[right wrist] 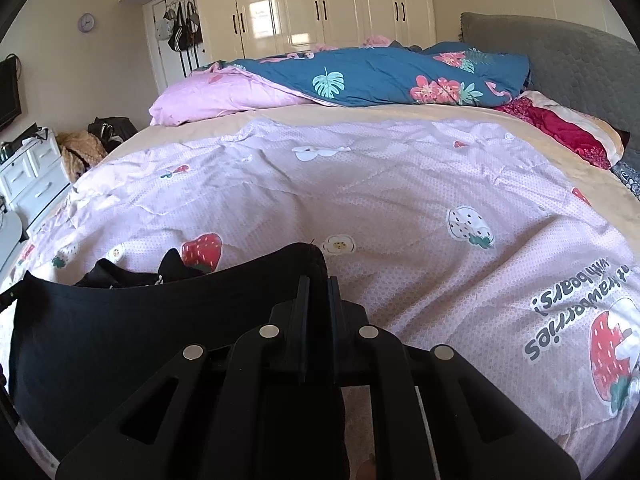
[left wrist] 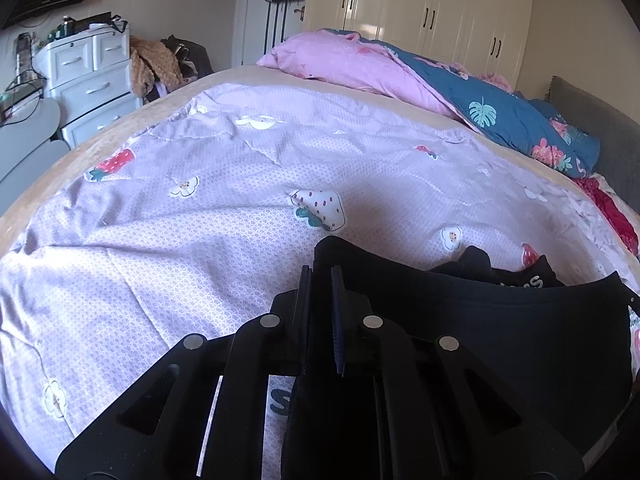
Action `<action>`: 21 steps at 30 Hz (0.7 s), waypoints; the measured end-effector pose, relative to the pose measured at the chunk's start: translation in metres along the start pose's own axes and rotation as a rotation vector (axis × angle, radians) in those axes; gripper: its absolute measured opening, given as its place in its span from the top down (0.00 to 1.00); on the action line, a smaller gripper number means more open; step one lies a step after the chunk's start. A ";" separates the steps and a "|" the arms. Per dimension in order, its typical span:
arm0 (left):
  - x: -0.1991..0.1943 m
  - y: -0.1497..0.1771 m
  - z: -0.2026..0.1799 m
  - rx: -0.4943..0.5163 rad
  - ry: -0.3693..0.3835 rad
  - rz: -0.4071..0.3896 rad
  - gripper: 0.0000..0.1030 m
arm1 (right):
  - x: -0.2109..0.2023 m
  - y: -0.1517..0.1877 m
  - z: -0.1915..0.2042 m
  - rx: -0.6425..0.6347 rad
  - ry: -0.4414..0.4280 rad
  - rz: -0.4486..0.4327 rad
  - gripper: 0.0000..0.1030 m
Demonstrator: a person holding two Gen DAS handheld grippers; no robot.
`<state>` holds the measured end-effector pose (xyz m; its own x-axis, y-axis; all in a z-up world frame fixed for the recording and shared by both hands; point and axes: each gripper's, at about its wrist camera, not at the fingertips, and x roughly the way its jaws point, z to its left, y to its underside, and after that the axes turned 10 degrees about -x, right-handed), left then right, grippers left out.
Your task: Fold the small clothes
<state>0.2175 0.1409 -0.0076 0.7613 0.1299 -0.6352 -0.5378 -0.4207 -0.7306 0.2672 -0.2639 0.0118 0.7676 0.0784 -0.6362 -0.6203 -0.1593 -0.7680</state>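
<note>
Black garment [right wrist: 120,320], bear-strawberry print [right wrist: 576,332] beyond

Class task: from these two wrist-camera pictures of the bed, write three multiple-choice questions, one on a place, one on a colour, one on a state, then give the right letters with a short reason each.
1. Where does the dark blue floral quilt lie?
A. at the far end of the bed, by the grey headboard
B. on the floor
C. over the white drawer unit

2. What colour is the small stretched garment?
A. red
B. black
C. yellow

3. How do the left gripper and right gripper stand?
A. both wide open, holding nothing
B. only the left is shut
C. each shut on an end of the garment

Answers:
1 A, the quilt is bunched beside the headboard, beyond the pale strawberry-print sheet.
2 B, the fabric is black in both views.
3 C, each view shows fabric pinched between narrow jaws.
</note>
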 end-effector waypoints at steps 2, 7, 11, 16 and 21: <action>0.000 0.000 0.000 0.000 -0.001 0.001 0.97 | 0.002 0.001 0.000 0.006 -0.001 0.012 0.92; -0.001 0.000 0.000 0.001 -0.012 -0.002 0.96 | 0.002 0.002 0.003 -0.003 0.014 0.017 0.92; -0.004 -0.002 0.005 -0.019 -0.020 -0.001 0.96 | -0.002 0.002 -0.004 0.026 0.033 0.011 0.88; -0.010 -0.001 0.002 -0.006 -0.005 0.010 0.85 | -0.009 0.002 -0.006 0.029 0.017 0.014 0.84; -0.025 0.002 -0.008 0.027 0.034 0.030 0.63 | -0.019 0.001 0.006 -0.007 -0.020 0.011 0.73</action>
<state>0.2005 0.1295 0.0085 0.7564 0.0866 -0.6484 -0.5698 -0.3995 -0.7181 0.2515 -0.2593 0.0227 0.7572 0.0962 -0.6460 -0.6275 -0.1672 -0.7605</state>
